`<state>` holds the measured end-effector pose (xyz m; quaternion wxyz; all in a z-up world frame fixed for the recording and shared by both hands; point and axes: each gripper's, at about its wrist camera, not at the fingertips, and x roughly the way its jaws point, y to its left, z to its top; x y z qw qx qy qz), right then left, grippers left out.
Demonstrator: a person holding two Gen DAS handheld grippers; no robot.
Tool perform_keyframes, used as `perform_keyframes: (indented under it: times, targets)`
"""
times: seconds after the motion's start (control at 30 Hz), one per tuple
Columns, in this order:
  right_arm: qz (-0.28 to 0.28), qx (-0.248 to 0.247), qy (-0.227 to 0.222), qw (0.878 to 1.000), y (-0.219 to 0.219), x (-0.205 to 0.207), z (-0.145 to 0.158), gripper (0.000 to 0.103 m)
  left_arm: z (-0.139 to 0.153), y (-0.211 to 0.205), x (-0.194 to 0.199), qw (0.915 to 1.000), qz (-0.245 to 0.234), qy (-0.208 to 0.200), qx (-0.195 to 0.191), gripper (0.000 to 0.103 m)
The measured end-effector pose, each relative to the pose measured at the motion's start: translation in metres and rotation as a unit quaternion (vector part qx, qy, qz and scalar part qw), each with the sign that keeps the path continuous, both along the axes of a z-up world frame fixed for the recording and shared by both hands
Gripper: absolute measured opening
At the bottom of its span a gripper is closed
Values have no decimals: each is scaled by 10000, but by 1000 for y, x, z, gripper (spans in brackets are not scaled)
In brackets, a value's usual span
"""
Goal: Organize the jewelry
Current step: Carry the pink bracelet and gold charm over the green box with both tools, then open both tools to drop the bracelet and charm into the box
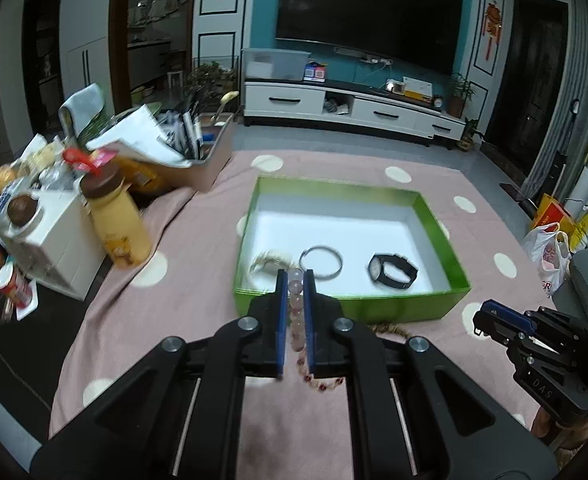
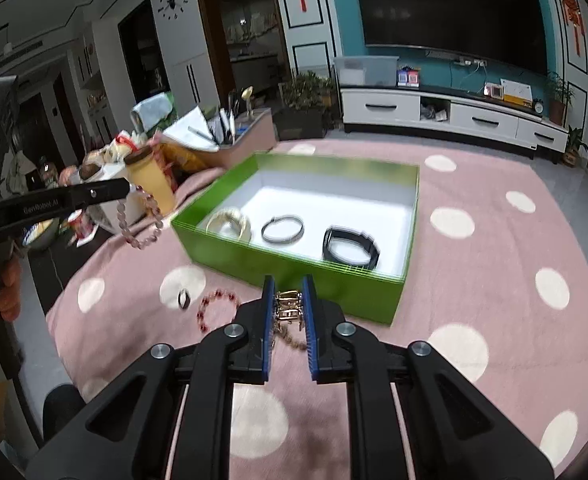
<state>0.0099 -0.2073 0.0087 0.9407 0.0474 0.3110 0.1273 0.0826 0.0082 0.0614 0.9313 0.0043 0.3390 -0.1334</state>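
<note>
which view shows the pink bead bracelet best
The right wrist view: the pink bead bracelet hangs as a full loop from the left tool, seen side-on. The left wrist view shows only a short row of beads pinched between the blue pads, the rest hidden.

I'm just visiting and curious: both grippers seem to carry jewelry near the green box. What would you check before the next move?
1. Left gripper shut on pink bead bracelet: ok.
2. Right gripper shut on gold chain bracelet: ok.
3. Green box open, with free floor space: ok.
4. Pieces already inside lie apart: ok.
5. Red bead bracelet and ring boxed: not ok, still on the cloth.
6. Firmness of each grip: cannot tell.
</note>
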Motion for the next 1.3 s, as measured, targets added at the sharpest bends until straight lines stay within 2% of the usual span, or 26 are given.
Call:
perform_keyframes:
  times: [0.2, 0.43, 0.87, 1.3]
  targets:
    - [-100, 119, -108, 9998, -14, 24, 17, 13, 16, -21, 29, 9998, -183, 29, -114, 7]
    - [-148, 222, 41, 9996, -24, 64, 21, 13, 20, -45, 64, 9989, -358, 202, -233, 7]
    - [-376, 26, 473, 9982, -29, 118, -4, 13, -26, -87, 113, 9955, -569, 759, -31, 7]
    - [-507, -142, 870, 9948, -32, 151, -34, 15, -72, -109, 136, 9899, -639, 1258, 149, 7]
